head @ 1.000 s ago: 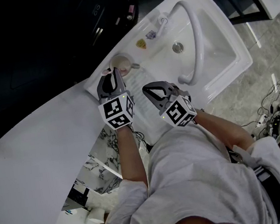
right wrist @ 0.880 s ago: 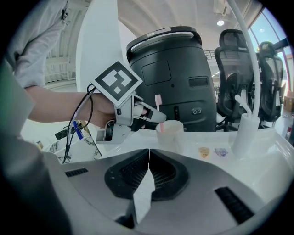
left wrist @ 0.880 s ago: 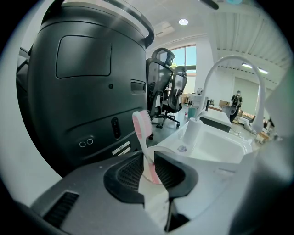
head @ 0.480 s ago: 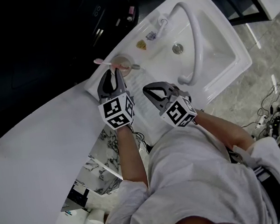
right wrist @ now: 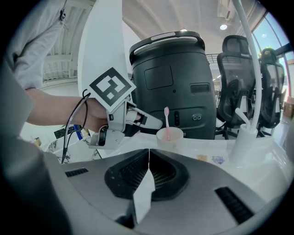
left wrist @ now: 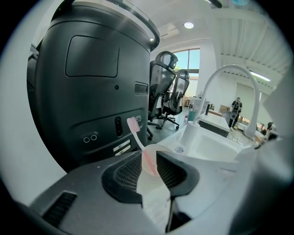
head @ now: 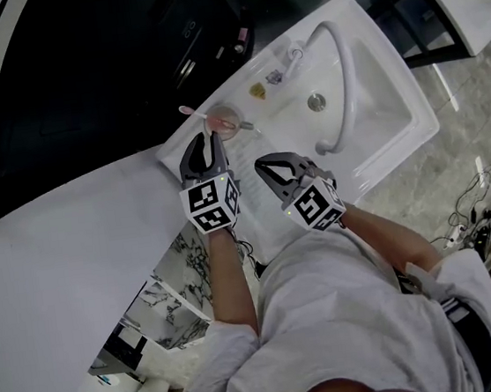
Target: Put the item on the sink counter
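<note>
1. Head view shows the white sink worktop (head: 382, 152), with the basin at one end and a flat ledge at the other; the task's thing stands on that ledge
2. Left gripper (head: 209, 142) points at the cup (head: 224, 119) from the near side. In the left gripper view its jaws are a narrow way apart and the cup shows just past the tips rather than pinched between them, so I judge it is no longer gripped
3. Right gripper (head: 264, 163) hangs just beside the left one over the front of the worktop, jaws pressed together on nothing
4. The cup is pale and upright, near the back edge of the ledge, with a pink toothbrush (head: 193, 112) leaning in it and its head sticking out to the left
5. Step in hand: the placing looks done and this is the release. The next move calls for drawing the left gripper straight back with the jaws kept apart, so that neither tip catches the rim and tips the light cup or knocks the toothbrush
6. Against the picture of a second ago: the left jaws then reached right to the cup and now stand a little short of it. The cup stays upright on the same ledge, the toothbrush head shows more plainly, and the right gripper is much where it was
</note>
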`<move>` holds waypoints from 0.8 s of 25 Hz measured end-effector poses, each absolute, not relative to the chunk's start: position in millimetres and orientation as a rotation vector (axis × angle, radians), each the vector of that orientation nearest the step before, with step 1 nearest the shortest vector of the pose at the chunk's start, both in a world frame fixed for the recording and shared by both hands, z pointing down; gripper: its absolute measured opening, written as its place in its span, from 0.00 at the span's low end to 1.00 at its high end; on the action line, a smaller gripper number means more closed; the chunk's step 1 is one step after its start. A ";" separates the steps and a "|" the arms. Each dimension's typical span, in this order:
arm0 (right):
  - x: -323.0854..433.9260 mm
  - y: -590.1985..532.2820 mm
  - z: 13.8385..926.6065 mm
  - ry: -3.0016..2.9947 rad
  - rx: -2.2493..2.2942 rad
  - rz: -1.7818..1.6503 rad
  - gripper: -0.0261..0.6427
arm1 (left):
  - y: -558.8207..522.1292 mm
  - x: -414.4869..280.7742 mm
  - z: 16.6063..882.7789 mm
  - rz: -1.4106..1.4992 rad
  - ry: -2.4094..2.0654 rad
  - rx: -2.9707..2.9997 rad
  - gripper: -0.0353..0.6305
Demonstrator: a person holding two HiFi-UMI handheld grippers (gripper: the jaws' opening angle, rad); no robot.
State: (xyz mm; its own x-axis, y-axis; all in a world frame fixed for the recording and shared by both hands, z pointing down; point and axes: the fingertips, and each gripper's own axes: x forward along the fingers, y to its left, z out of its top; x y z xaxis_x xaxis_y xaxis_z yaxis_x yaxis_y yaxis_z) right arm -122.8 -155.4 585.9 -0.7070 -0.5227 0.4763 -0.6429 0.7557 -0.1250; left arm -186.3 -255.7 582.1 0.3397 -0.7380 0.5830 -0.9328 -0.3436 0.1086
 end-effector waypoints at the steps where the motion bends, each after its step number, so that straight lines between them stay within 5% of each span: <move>1: -122.3 -155.8 582.5 -2.536 0.895 0.391 0.05 | -252.4 -187.9 579.2 0.606 -1.470 2.184 0.19; 20: -135.5 -156.1 489.0 -2.627 1.102 0.174 0.05 | -175.8 -194.8 507.7 0.348 -1.540 2.273 0.09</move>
State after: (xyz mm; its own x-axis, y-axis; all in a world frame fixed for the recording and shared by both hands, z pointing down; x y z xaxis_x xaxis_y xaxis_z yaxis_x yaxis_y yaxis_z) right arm -135.5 -156.1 489.0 -0.6670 -0.6790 0.3068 -0.7136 0.7006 -0.0008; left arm -194.8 -175.8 507.7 0.3716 -0.8365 0.4028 -0.9284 -0.3331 0.1647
